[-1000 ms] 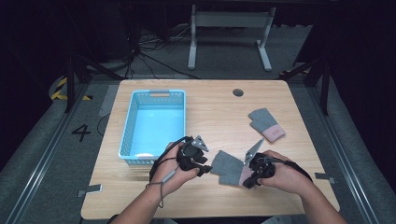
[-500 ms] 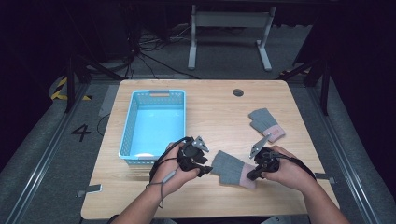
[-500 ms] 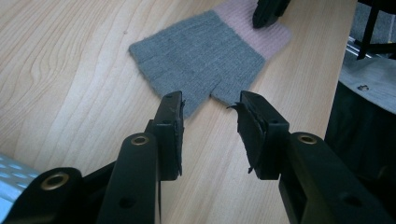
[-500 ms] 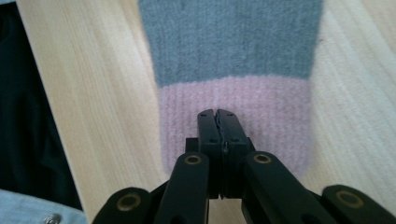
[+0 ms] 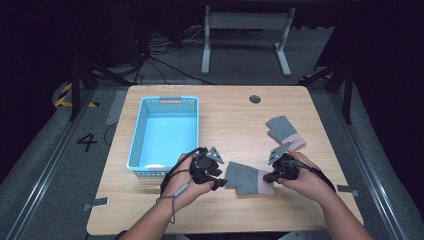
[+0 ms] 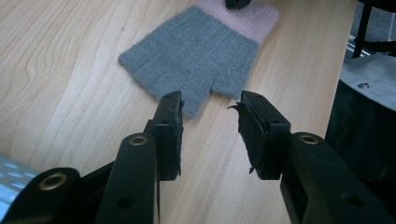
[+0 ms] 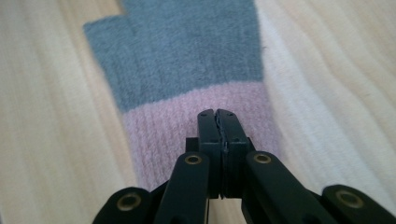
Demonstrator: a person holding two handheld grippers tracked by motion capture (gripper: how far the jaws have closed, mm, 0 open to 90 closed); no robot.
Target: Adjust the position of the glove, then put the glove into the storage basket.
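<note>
Two grippers flank the near glove from above, by the blue basket. Your left gripper gapes empty just short of its fingertips. Your right gripper is closed on the pink cuff, probably pinching it.

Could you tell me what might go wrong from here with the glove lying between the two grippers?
1. The right gripper is shut at the pink cuff; whether it has pinched any knit is unclear, so a lift may leave the near glove on the table.
2. The left gripper stands open just short of the finger ends; closing here could catch nothing.
3. If both pull apart, the knit could stretch.
</note>
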